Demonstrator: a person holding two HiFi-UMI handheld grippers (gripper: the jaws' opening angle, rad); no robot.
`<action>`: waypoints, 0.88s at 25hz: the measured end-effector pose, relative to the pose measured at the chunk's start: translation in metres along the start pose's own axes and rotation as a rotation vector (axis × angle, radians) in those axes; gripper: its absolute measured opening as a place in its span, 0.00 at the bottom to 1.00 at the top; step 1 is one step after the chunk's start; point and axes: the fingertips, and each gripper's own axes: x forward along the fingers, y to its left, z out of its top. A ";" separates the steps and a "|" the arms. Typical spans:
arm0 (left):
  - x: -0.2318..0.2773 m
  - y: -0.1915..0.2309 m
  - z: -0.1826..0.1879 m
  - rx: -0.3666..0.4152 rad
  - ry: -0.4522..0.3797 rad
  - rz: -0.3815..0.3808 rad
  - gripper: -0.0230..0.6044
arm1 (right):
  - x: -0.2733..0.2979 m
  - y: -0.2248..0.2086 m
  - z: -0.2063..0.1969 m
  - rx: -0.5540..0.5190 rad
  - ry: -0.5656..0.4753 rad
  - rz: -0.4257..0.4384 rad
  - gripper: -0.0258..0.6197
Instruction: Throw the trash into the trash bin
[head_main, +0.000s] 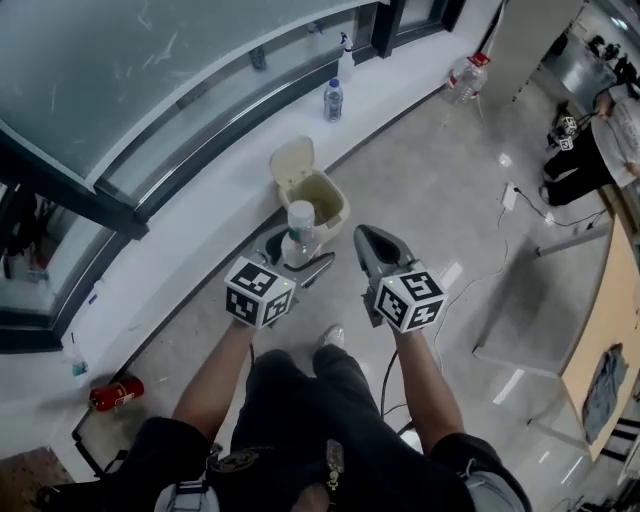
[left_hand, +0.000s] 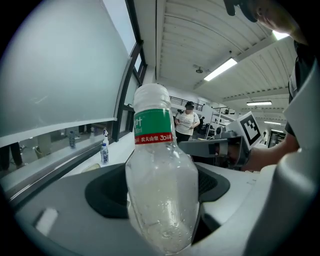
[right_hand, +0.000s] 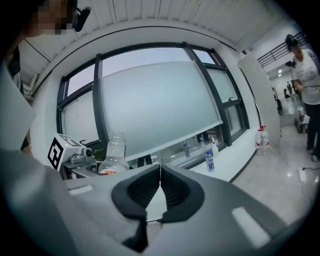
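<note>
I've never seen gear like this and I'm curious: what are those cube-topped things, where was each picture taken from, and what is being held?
No robot here: a person holds a two-jaw gripper in each hand; the patterned cubes are part of them. The head view comes from a camera on the person's head, looking down. The other two come from cameras riding on each gripper, looking along its jaws. The left gripper is closed on a clear plastic bottle with a green label. The right gripper is shut and empty. On the floor ahead stands a beige trash bin, lid up; a small water bottle and a spray bottle stand on the white ledge beyond.
</note>
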 end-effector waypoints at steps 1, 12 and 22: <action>0.010 0.005 0.002 -0.002 0.003 0.006 0.63 | 0.006 -0.010 0.000 0.000 0.010 0.003 0.05; 0.104 0.107 -0.025 -0.051 0.042 -0.050 0.62 | 0.100 -0.082 -0.036 0.053 0.123 -0.053 0.05; 0.201 0.220 -0.090 -0.115 0.073 -0.132 0.62 | 0.207 -0.134 -0.083 0.093 0.268 -0.175 0.05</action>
